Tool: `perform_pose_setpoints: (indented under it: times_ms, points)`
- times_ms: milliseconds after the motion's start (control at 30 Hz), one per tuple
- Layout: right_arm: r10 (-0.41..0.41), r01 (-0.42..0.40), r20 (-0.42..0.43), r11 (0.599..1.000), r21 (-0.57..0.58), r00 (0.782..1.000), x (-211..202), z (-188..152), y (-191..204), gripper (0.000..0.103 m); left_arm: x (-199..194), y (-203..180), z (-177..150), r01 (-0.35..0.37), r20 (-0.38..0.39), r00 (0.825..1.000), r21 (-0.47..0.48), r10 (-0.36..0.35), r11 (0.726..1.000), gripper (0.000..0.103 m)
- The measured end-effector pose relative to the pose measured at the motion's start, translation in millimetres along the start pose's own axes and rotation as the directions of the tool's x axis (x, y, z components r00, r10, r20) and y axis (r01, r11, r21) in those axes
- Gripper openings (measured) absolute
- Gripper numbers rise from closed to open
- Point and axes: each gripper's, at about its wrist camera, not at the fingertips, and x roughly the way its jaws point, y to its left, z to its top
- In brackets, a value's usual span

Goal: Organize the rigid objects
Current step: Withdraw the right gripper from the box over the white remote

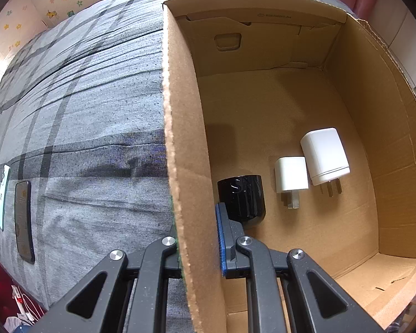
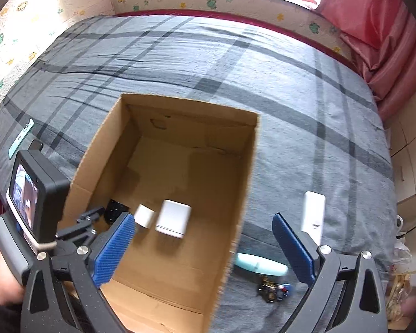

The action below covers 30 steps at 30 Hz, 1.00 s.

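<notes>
An open cardboard box (image 1: 180,138) stands on a grey plaid bed. My left gripper (image 1: 197,230) is shut on the box's left wall, one blue pad inside and the other finger outside. On the box floor lie a black adapter (image 1: 241,197), a small white plug (image 1: 291,174) and a larger white plug (image 1: 324,155). My right gripper (image 2: 202,219) hangs open above the box's right wall (image 2: 244,194), nothing between its pads. The two white plugs (image 2: 173,222) show below it.
On the bed right of the box lie a white rectangular device (image 2: 314,213), a teal oblong item (image 2: 259,265) and a small dark trinket (image 2: 273,288). Left of the box lie a black phone (image 1: 23,219) and a pale phone (image 1: 3,194). A pink curtain (image 2: 374,41) hangs at the right.
</notes>
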Motion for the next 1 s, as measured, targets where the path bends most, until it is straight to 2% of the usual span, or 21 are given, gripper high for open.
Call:
perform_pose_setpoints:
  times_ms: [167,333,467,633,1000]
  points:
    - [-0.006,0.006,0.002,1.000,0.014,1.000,-8,-6,-23,0.103,0,1,0,-0.002,0.003,1.000,0.003,0.002,1.000,0.014]
    - [-0.066,0.066,0.021,0.997,0.032,0.998,-11,-13,-49,0.103,-1,0,-1,-0.003,0.005,1.000,0.002,0.003,1.000,0.014]
    - [-0.079,0.078,0.017,0.995,0.067,0.997,-5,-17,-71,0.103,-1,-1,-1,-0.004,0.007,1.000,0.001,0.004,1.000,0.014]
    - [-0.116,0.115,0.001,0.988,0.104,0.993,10,-24,-96,0.103,-2,0,-2,-0.001,0.009,1.000,-0.005,0.001,1.000,0.014]
    - [-0.128,0.145,-0.092,0.968,0.205,0.987,62,-46,-152,0.103,-1,-2,1,-0.010,0.001,1.000,0.004,0.010,1.000,0.014]
